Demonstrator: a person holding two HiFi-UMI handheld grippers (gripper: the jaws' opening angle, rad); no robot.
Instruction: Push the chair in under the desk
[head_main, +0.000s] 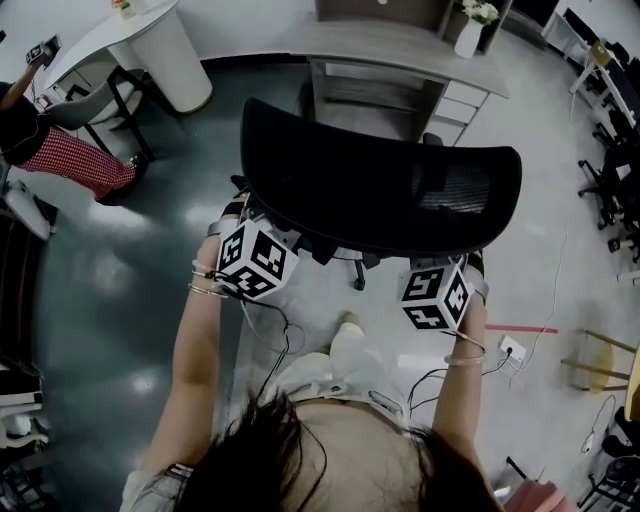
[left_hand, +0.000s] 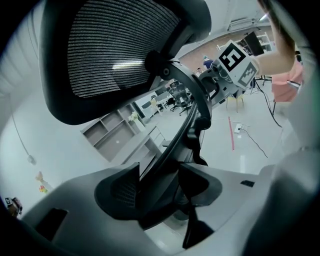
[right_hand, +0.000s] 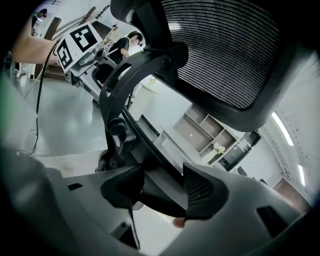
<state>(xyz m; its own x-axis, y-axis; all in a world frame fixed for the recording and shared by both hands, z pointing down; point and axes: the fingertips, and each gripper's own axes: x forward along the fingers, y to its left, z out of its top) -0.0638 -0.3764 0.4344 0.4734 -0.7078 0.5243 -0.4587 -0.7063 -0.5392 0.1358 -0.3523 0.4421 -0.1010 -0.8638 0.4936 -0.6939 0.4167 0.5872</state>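
A black mesh office chair (head_main: 380, 190) stands in front of me, its back towards me. The grey desk (head_main: 400, 45) lies beyond it, at the top of the head view. My left gripper (head_main: 262, 235) reaches under the left side of the chair back, and my right gripper (head_main: 442, 268) under the right side. In the left gripper view the jaws (left_hand: 159, 182) close on the chair's curved back frame (left_hand: 180, 135), below the mesh back (left_hand: 115, 45). In the right gripper view the jaws (right_hand: 165, 187) hold the same frame (right_hand: 135, 130) from the other side.
A drawer unit (head_main: 455, 105) sits under the desk's right end, and a white vase (head_main: 470, 35) stands on top. At the far left are a round white table (head_main: 150, 40) and a seated person (head_main: 70, 160). A power strip (head_main: 512, 348) and cables lie on the floor at the right, with more chairs (head_main: 610, 180) beyond.
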